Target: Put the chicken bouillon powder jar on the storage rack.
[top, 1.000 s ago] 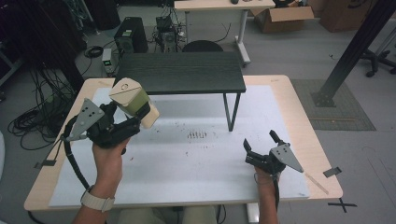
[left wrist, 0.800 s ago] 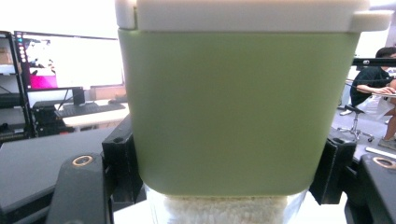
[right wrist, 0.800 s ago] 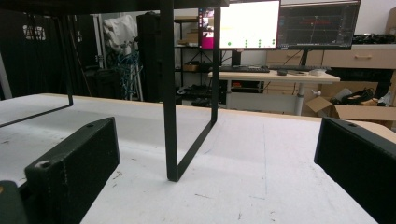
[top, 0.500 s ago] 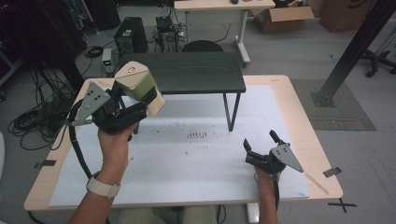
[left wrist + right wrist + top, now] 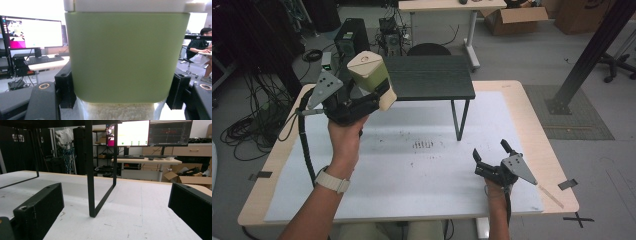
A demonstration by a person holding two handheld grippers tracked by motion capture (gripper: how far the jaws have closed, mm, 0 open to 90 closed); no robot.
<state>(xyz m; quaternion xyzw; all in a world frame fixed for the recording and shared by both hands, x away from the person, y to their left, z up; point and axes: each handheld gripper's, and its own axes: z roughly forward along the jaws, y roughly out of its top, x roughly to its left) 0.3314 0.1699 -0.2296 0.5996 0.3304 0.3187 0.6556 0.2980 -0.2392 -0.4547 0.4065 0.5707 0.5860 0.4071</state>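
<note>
Desk, white sheet over the top. Black raised shelf stands at the far edge. Green-sleeved container of white grains held aloft, tilted, above the far left corner, clamped in the left gripper. Right gripper rests near the right front corner, jaws spread, nothing between them.

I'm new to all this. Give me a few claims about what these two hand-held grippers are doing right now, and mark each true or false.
1. The left gripper clamps a green container. True.
2. The container is lying flat on the table. False: it is held up in the air.
3. The right gripper holds a cup. False: its jaws are open with nothing between them.
4. A black shelf stands on the table. True.
</note>
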